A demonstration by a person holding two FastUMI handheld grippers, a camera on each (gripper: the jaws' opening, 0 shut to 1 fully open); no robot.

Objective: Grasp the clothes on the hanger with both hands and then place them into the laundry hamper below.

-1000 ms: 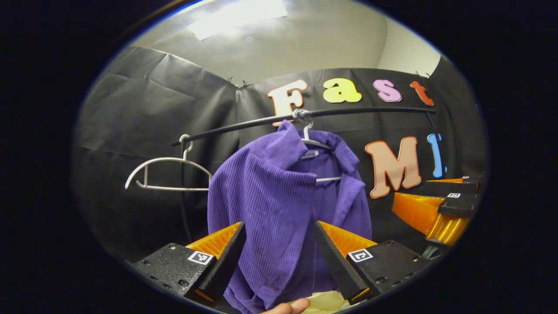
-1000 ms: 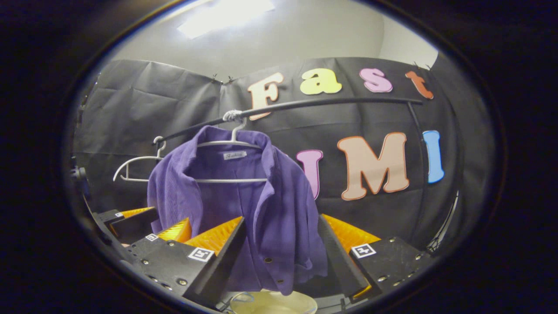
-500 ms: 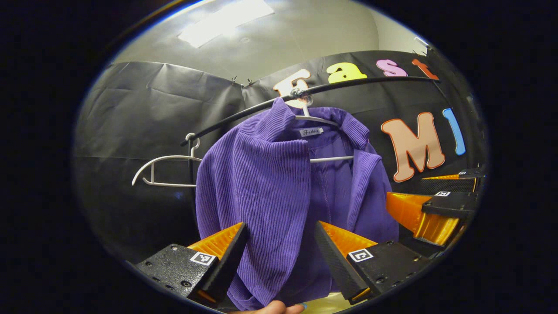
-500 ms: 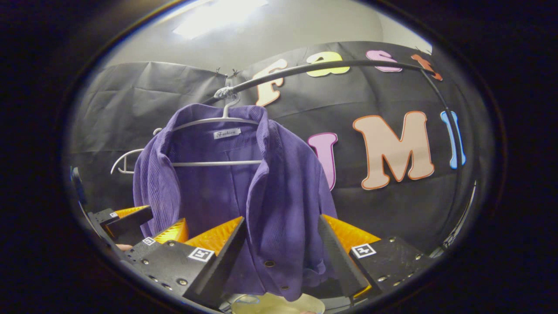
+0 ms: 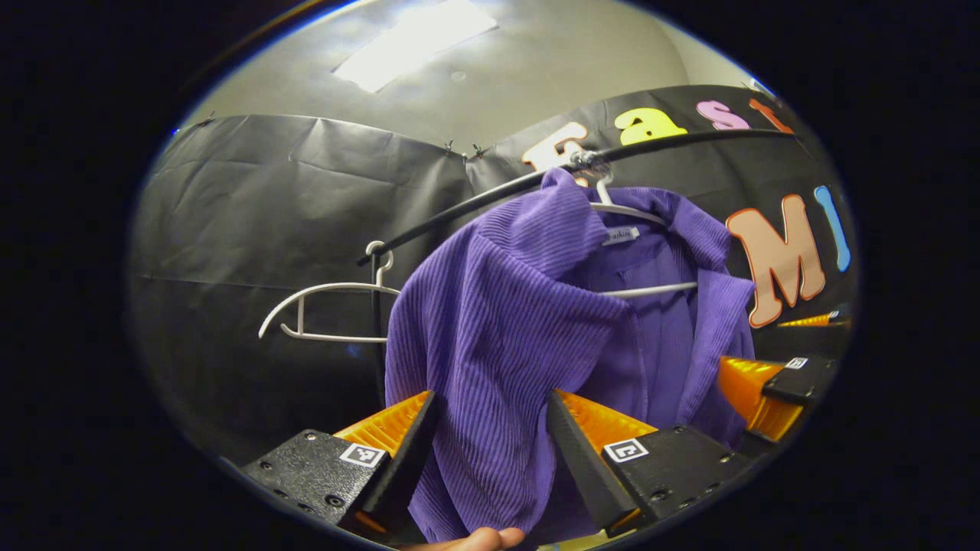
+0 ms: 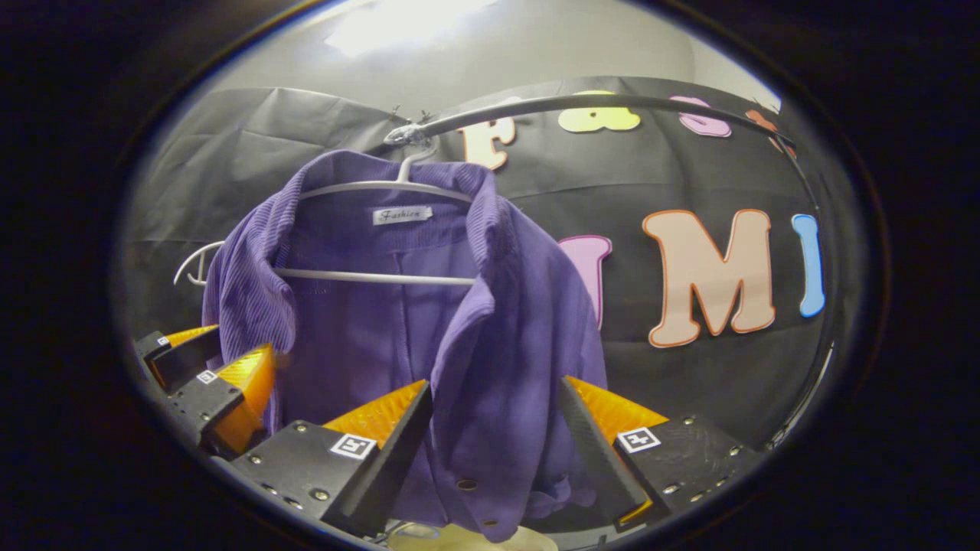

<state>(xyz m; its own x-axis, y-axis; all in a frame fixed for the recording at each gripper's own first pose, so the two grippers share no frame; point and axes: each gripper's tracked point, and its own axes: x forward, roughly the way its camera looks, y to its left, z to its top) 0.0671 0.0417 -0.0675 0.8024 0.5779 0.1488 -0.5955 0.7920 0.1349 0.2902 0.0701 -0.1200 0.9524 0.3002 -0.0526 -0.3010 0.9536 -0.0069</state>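
Observation:
A purple ribbed shirt (image 5: pixel 521 321) hangs on a white hanger (image 5: pixel 651 291) from a black rail (image 5: pixel 475 207). My left gripper (image 5: pixel 490 444) is open, and the shirt's left front panel hangs between its fingers. At the right edge of the left gripper view stands the right gripper (image 5: pixel 773 390). In the right gripper view the shirt (image 6: pixel 490 329) hangs open on its hanger (image 6: pixel 375 275). My right gripper (image 6: pixel 494 436) is open around the right front panel. The left gripper (image 6: pixel 218 379) is at the shirt's other side. A pale rounded thing (image 6: pixel 459 539) lies below the hem.
An empty white hanger (image 5: pixel 329 310) hangs further left on the rail (image 6: pixel 582 103), and its tip (image 6: pixel 191 264) peeks out behind the shirt. The black cloth wall is close behind. A fingertip (image 5: pixel 478 539) shows at the bottom edge.
Both grippers have moved closer to the shirt and a little upward, so it looms larger. The cloth panels now sit deeper between the open fingers. The shirt still hangs on its hanger.

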